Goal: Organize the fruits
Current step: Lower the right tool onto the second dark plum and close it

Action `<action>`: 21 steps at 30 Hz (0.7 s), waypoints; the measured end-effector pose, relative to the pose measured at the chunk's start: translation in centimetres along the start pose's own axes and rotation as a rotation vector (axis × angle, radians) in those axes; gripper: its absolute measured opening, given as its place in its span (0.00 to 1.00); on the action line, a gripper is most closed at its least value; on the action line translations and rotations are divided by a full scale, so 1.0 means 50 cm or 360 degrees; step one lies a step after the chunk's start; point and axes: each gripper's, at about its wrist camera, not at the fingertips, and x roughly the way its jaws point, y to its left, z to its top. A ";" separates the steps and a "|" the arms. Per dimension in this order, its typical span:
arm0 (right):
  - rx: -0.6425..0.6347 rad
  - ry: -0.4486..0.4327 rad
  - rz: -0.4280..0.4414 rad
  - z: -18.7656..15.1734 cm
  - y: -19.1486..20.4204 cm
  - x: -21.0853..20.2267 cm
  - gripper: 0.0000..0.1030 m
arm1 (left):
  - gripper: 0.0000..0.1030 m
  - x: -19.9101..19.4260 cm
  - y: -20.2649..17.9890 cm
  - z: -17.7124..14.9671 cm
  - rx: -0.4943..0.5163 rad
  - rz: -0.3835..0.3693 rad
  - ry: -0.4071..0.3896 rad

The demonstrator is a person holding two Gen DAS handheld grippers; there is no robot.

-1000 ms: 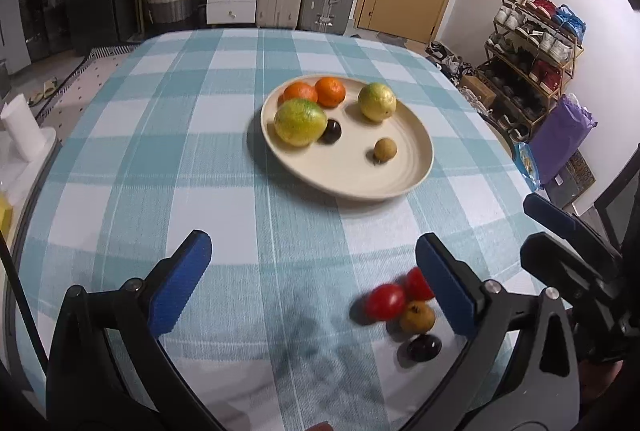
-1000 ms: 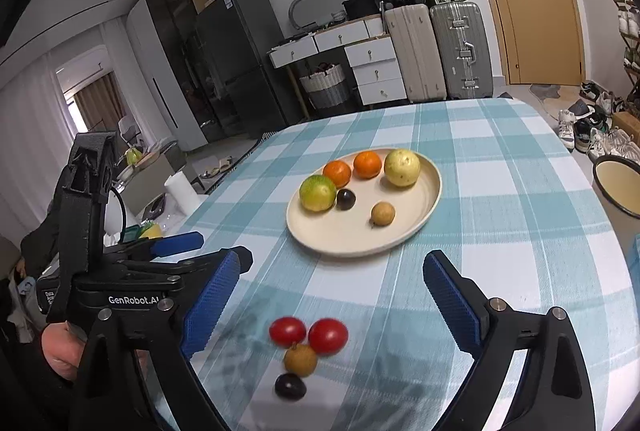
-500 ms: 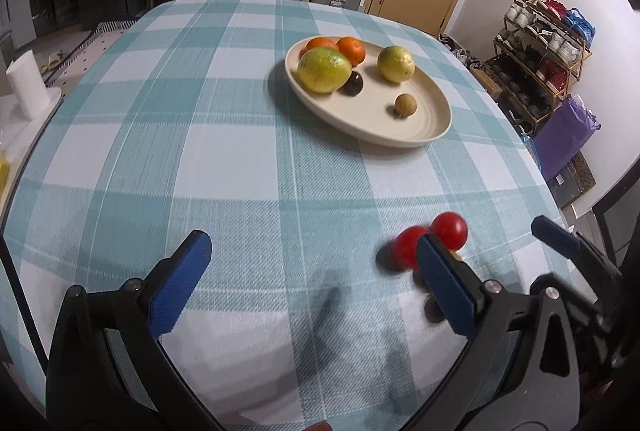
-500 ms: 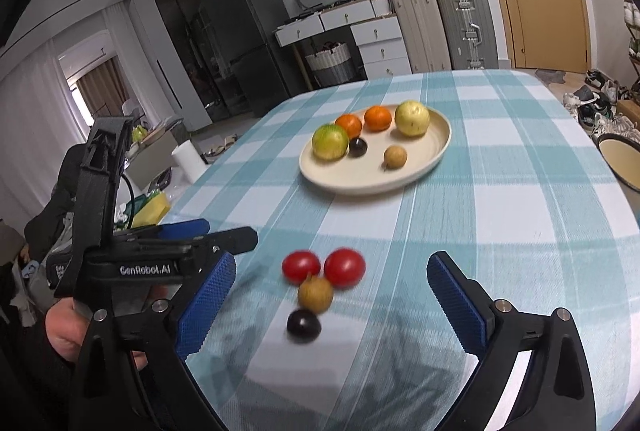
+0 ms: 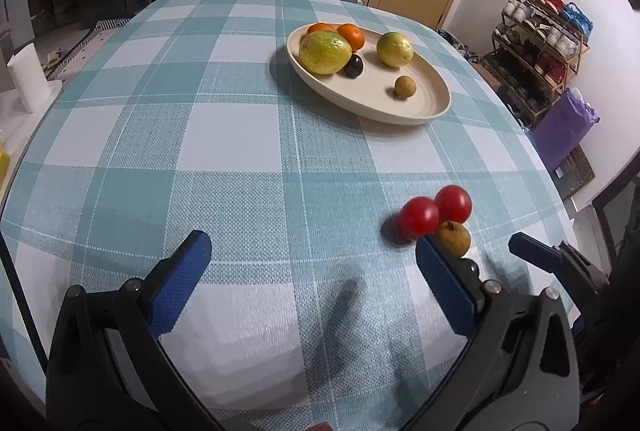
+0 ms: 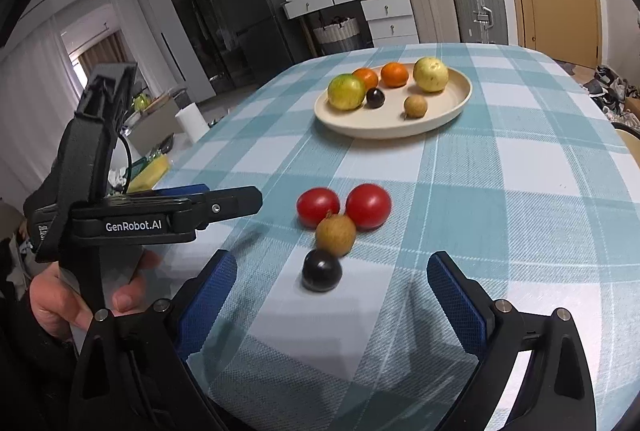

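While both tools hovered over the checked tablecloth (image 6: 520,167), the left gripper (image 5: 308,271) stood with its blue pads wide apart and nothing between them, at the lower left of its own view. In the right wrist view a hand (image 6: 76,295) gripped that tool's handle at the left edge. At centre frame lay two red tomatoes (image 6: 318,206) (image 6: 368,206), a brown longan (image 6: 335,234) touching both, and a dark plum (image 6: 321,270) just below it. The right gripper (image 6: 332,295) gaped empty around the plum's near side. Upper right of centre, the cream plate (image 6: 440,119) held six other fruits.
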 end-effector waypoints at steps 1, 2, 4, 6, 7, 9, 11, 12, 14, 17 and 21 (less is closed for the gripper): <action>-0.0006 0.0002 0.0009 -0.003 0.003 0.002 0.96 | 0.99 -0.001 0.000 -0.002 0.0000 -0.0002 0.0002; -0.0011 0.0002 0.0013 -0.004 0.005 0.004 0.96 | 0.99 -0.001 0.001 -0.003 -0.0002 -0.0004 0.0003; -0.0020 0.0006 0.0021 -0.007 0.010 0.006 0.92 | 0.99 -0.001 0.004 -0.006 -0.0007 -0.0002 0.0008; -0.0034 0.0027 0.0034 -0.008 0.013 0.013 0.83 | 0.99 0.001 0.009 -0.008 -0.0010 -0.0004 0.0020; -0.0036 0.0041 0.0029 -0.009 0.013 0.017 0.82 | 0.99 0.001 0.011 -0.010 -0.0013 -0.0007 0.0023; -0.0024 0.0056 0.0029 -0.010 0.012 0.023 0.77 | 0.99 0.000 0.013 -0.011 -0.0013 -0.0010 0.0022; -0.0011 0.0059 0.0047 -0.010 0.010 0.025 0.72 | 0.99 -0.001 0.015 -0.012 -0.0011 -0.0012 0.0019; -0.0012 0.0063 0.0052 -0.010 0.011 0.026 0.69 | 0.99 -0.001 0.016 -0.013 -0.0014 -0.0013 0.0020; -0.0022 0.0068 0.0057 -0.011 0.014 0.029 0.64 | 0.99 0.000 0.019 -0.014 -0.0020 -0.0017 0.0026; -0.0040 0.0093 0.0067 -0.013 0.019 0.034 0.53 | 0.99 0.004 0.022 -0.017 -0.0026 -0.0019 0.0041; -0.0050 0.0120 0.0070 -0.015 0.021 0.040 0.36 | 0.99 0.008 0.019 -0.020 -0.0009 -0.0024 0.0060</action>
